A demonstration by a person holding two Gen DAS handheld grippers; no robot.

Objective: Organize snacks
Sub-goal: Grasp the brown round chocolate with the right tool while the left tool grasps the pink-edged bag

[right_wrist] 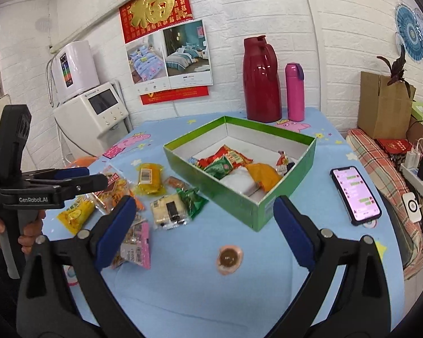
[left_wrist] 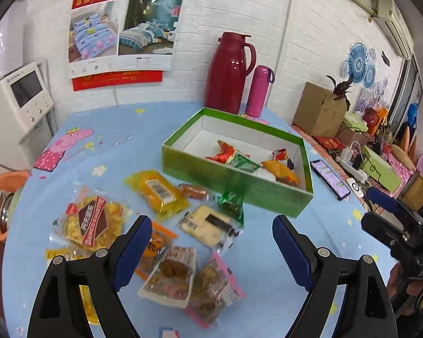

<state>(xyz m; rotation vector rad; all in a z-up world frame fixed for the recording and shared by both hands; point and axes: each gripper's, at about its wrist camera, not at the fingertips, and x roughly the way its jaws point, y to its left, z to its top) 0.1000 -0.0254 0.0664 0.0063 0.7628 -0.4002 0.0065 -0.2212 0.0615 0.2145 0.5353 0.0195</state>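
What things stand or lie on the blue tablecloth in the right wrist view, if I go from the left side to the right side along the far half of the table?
Yellow snack packet → green box → red thermos jug → pink bottle → phone.

One green box (right_wrist: pixel 241 208) sits on the table with about five snack packets inside (they overlap, so that count is rough): red (right_wrist: pixel 228 152), green (right_wrist: pixel 220 169), white (right_wrist: pixel 239 181), orange (right_wrist: pixel 263 177) and a small red-and-dark one (right_wrist: pixel 283 163). Loose on the cloth lie roughly nine more packets, among them a yellow one (left_wrist: pixel 156 190) and a cream one (left_wrist: pixel 208 224), plus one small round sweet (right_wrist: pixel 229 259). Behind stand two flasks, one red (right_wrist: pixel 260 80) and one pink (right_wrist: pixel 294 91), and there is one phone (right_wrist: pixel 355 195).
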